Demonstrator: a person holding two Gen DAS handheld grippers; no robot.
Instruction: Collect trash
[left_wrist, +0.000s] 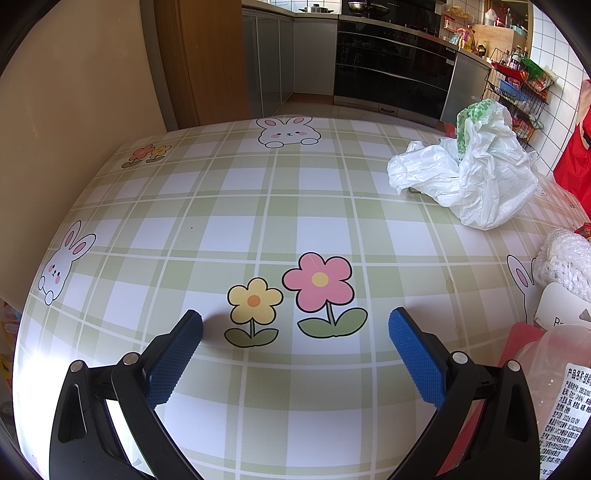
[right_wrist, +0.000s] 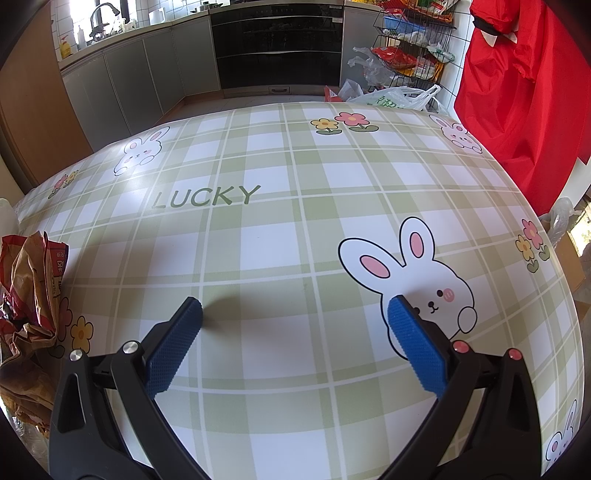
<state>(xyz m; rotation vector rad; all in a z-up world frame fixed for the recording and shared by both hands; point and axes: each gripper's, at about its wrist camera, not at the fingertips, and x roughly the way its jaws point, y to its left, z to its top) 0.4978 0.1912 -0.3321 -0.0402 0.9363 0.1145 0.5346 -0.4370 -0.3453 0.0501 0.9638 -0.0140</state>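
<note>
the table (left_wrist: 236, 221) wears a glossy green-and-white plaid cloth printed with rabbits, flowers and the word "lucky". the left claw (left_wrist: 295, 325) hangs just above it with its blue pads spread wide and nothing between them, over a yellow and a pink printed flower. the right claw (right_wrist: 294, 314) is likewise spread and empty, above a printed rabbit.

the trash sits to the sides. in the left wrist view a crumpled white plastic bag (left_wrist: 476, 177) lies at the far right of the table, with something green-patterned poking from its top. nearer, at the right edge, are a wad of white bubble wrap (left_wrist: 565, 258), a white card and a clear packet with a printed label (left_wrist: 561, 398). in the right wrist view a crumpled brown and red wrapper (right_wrist: 33, 291) lies at the left edge of the table, well apart from the claw.

beyond the table stand grey kitchen cabinets (right_wrist: 140, 70), a black oven front (right_wrist: 277, 51), a wire rack (right_wrist: 410, 44) stuffed with packets, white wall tiles and a red cloth (right_wrist: 517, 110) hanging on the right.
</note>
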